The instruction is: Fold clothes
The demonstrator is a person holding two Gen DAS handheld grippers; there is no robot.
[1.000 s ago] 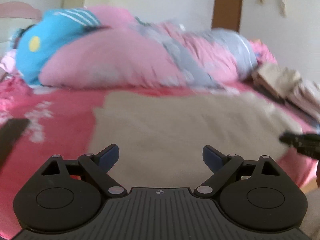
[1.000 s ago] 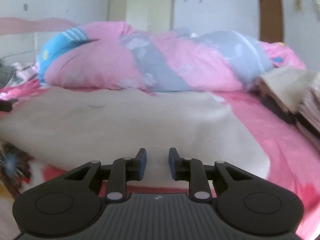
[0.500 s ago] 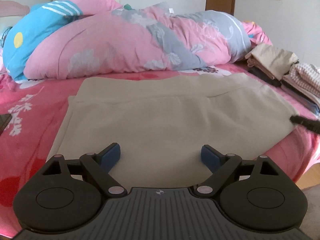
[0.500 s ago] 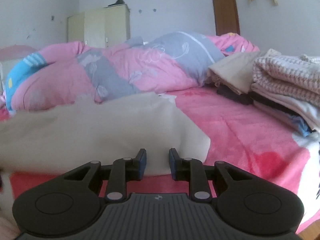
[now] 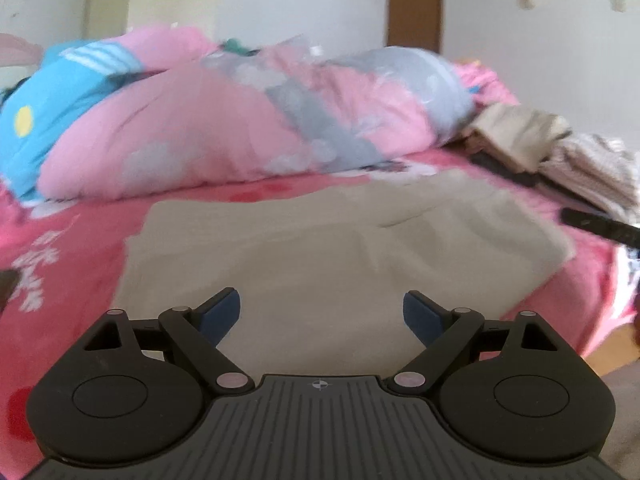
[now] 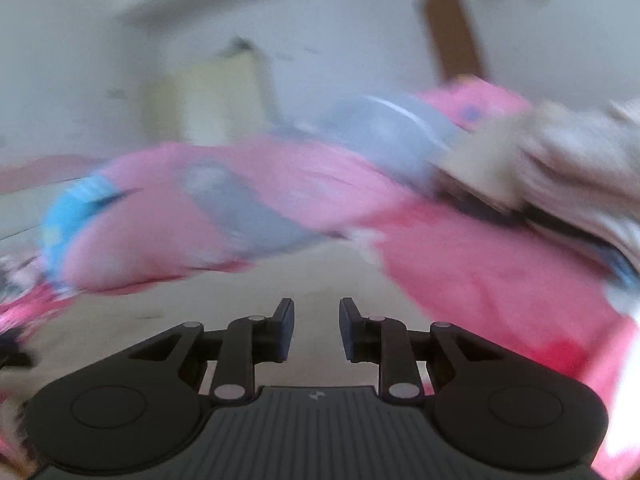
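The beige garment [image 5: 344,248] lies spread flat on the pink bedsheet [image 5: 80,236], its near edge just past the left gripper [image 5: 321,312]. A shallow crease runs across its far right part. The left gripper is held above the garment with its jaws wide apart; nothing sits between the blue pads [image 5: 222,314].

The right gripper [image 6: 316,330] is seen in a heavily blurred frame. Its jaws stand a narrow gap apart, with no fabric between the pads [image 6: 286,334]. The garment [image 6: 240,300] shows beneath and ahead of this gripper. From the left wrist view, a dark gripper tip [image 5: 600,228] shows at the right edge, near the garment's right border; contact cannot be told.

Behind the garment lies a rolled pink and grey quilt [image 5: 248,128] with a blue pillow [image 5: 60,108] at its left end. A stack of folded clothes [image 5: 560,156] sits on the bed at the far right
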